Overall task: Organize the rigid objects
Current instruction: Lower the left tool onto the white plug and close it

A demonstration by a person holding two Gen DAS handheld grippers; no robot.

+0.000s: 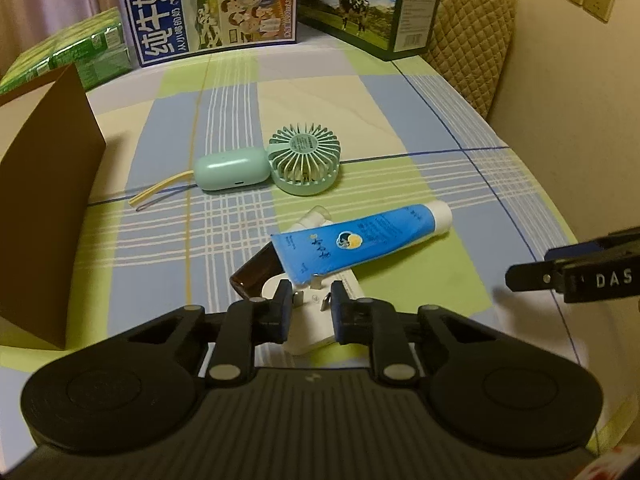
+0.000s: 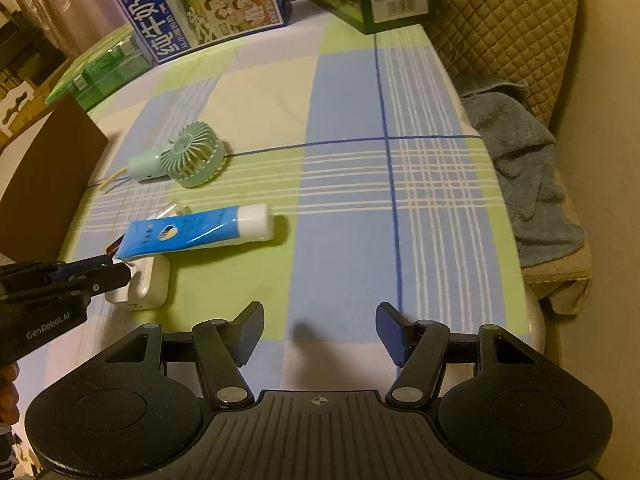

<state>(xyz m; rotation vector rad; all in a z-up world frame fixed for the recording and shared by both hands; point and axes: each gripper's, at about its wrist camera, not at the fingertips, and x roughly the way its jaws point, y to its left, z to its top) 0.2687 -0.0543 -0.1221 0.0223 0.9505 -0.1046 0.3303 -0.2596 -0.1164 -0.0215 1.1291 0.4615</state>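
My left gripper is shut on a white charger plug, one pad on each side of it beside the metal prongs. The plug lies on the checked tablecloth. A blue tube with a white cap rests across a brown bottle just beyond the plug. Farther back lies a mint-green handheld fan. My right gripper is open over bare cloth, nothing between its fingers. The right wrist view shows the left gripper at the plug, with the tube and fan beyond.
A brown cardboard box stands at the left. Milk cartons, a green box and green packs line the back. The table's right edge meets a quilted seat with a blue towel.
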